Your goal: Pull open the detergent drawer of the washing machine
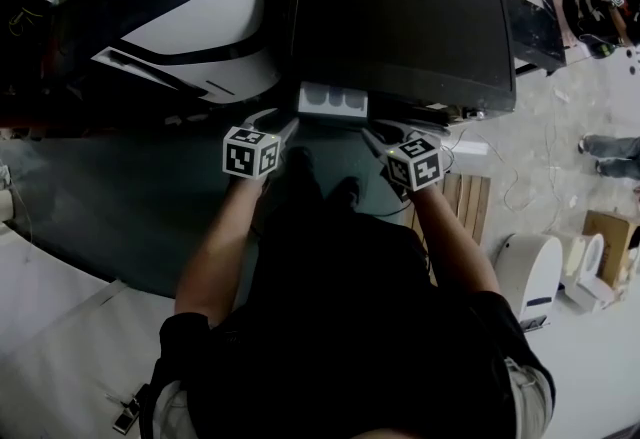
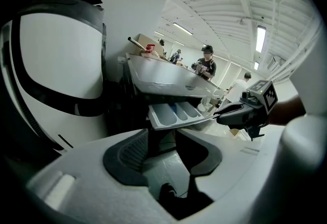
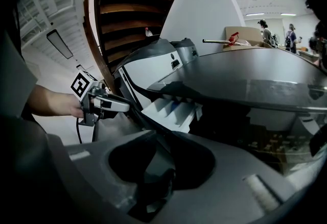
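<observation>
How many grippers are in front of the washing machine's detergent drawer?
2. The left gripper is by the pulled-out detergent drawer, near its left front corner; the right gripper is near its right. None appears hidden.

The floor [image 1: 560, 117] on the right is pale grey concrete, with thin cables [image 1: 515, 189] trailing across it. Nearer, a slatted wooden pallet [image 1: 470, 195] lies on it. Farther right stand white plastic appliances [image 1: 528, 277] and a brown cardboard box [image 1: 605, 232]. A dark grey-green mat [image 1: 110, 207] covers the floor at left, edged by a white sheet [image 1: 50, 327]. A bystander's legs [image 1: 610, 155] show at the right edge. Overhead runs a white ribbed ceiling [image 2: 240, 8] with long fluorescent tube lights [image 2: 260, 39]. A plain white wall [image 3: 204, 14] rises beside brown wooden beams [image 3: 133, 3]. Other people [image 2: 207, 64] stand far off in the bright hall.
</observation>
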A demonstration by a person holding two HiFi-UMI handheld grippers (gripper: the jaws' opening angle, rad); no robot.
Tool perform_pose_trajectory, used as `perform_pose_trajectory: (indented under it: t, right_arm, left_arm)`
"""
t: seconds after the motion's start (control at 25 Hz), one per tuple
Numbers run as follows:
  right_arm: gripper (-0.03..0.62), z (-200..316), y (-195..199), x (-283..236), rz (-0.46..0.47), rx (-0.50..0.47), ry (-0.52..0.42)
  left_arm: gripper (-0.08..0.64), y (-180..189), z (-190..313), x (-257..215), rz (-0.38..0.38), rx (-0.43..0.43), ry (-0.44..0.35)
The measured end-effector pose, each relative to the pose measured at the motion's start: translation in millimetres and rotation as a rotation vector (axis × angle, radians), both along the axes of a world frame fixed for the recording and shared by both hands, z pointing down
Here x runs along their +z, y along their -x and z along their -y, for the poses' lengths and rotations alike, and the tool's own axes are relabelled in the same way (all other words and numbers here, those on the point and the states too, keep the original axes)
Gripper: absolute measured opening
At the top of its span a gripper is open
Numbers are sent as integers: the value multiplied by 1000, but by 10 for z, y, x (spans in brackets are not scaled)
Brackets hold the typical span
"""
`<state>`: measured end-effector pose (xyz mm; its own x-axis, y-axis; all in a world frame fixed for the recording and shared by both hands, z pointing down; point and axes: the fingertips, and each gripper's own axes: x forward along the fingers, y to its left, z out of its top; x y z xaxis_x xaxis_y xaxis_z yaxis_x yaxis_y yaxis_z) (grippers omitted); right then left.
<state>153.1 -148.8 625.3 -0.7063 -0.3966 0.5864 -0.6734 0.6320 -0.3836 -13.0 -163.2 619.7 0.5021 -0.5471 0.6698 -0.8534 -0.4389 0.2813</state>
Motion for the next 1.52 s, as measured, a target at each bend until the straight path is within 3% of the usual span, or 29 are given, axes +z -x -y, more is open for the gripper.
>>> perform_pose_trajectory:
  t: [1.52]
  right_arm:
    - [84,-746,3,23,-43,-179,14]
  left_arm:
    - [156,11,-715,5,-12,-93,26]
